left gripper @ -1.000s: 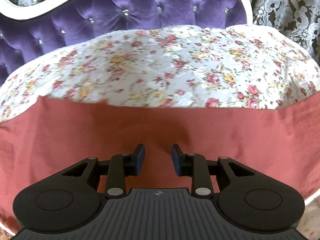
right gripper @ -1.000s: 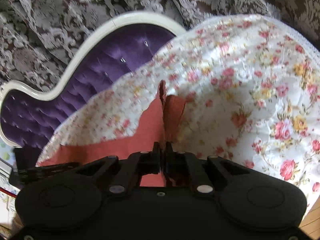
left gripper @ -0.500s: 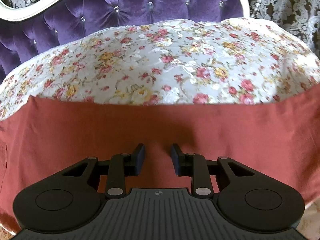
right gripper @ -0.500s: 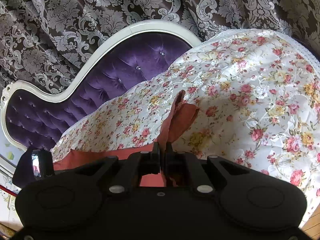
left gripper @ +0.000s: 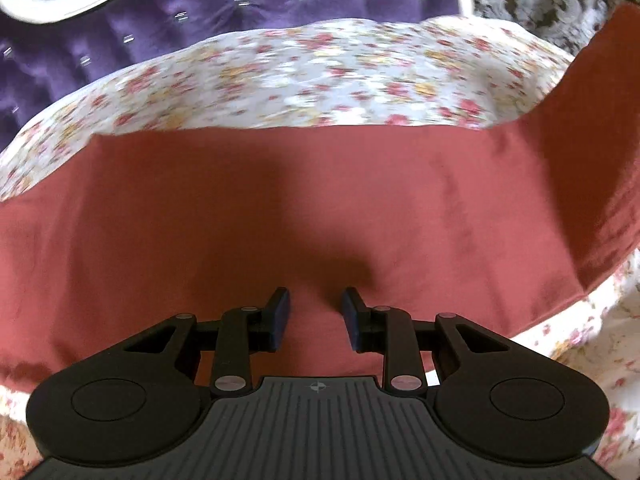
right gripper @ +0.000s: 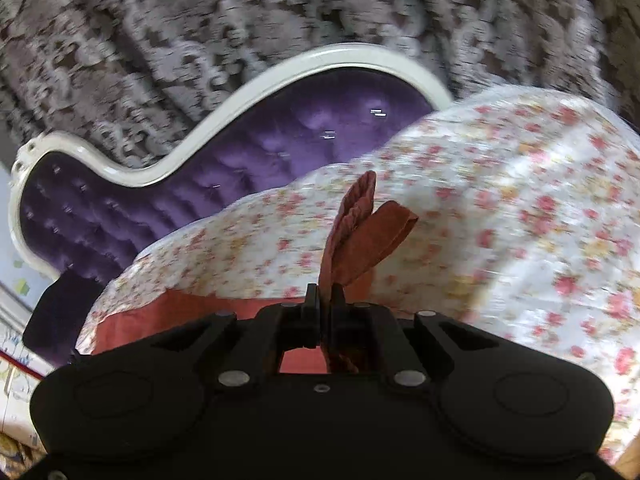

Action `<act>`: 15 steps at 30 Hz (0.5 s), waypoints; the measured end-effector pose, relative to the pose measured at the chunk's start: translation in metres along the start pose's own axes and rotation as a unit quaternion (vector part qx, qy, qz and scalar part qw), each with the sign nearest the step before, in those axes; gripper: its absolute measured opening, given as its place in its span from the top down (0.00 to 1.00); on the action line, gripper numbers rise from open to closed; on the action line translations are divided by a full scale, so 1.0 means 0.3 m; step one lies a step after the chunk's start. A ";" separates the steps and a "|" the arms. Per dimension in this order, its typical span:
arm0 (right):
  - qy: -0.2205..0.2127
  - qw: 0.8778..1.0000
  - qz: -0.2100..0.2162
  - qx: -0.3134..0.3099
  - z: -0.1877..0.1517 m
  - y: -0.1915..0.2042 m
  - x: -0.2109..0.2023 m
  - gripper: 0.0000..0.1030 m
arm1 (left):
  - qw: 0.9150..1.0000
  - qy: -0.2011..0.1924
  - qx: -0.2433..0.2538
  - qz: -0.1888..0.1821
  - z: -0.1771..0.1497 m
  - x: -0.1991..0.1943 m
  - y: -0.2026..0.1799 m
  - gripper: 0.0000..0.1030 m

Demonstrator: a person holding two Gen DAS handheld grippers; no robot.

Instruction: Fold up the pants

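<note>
Pants (left gripper: 304, 216) spread under left gripper (left gripper: 314, 320); right gripper (right gripper: 326, 304) pinching hem

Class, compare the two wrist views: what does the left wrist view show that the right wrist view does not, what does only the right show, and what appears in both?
Only the left wrist view shows the left claw, jaws apart over the broad flat spread of the pants, whose right end lifts up at the picture's edge.

Only the right wrist view shows the right claw shut on a bunched end of the pants, raised off the floral bedspread.

Both show the pants, the bedspread, the purple tufted headboard and the patterned curtain.
</note>
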State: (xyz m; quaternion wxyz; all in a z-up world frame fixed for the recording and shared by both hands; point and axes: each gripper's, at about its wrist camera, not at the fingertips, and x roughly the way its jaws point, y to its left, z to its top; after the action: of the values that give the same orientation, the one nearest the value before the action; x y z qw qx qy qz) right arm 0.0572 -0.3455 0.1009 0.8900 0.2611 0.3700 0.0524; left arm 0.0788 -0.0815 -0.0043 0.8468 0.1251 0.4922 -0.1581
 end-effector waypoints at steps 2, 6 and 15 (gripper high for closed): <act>0.006 1.000 0.020 -0.016 0.002 0.089 0.038 0.88 | 1.000 -0.005 -0.016 0.009 -0.013 -0.021 0.064 0.72; 0.026 0.997 0.064 -0.040 -0.007 0.257 0.145 0.88 | 0.998 -0.016 -0.054 0.039 -0.036 -0.068 0.226 0.72; 0.101 0.983 0.136 -0.072 -0.155 0.575 0.470 0.88 | 0.987 -0.033 -0.130 0.089 -0.104 -0.159 0.534 0.73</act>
State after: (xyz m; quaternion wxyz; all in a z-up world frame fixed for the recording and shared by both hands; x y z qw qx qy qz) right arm 0.1443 -0.1372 0.0714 0.8489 0.2379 0.4147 0.2255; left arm 0.0946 0.0840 0.0312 0.8822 0.0522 0.4675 -0.0211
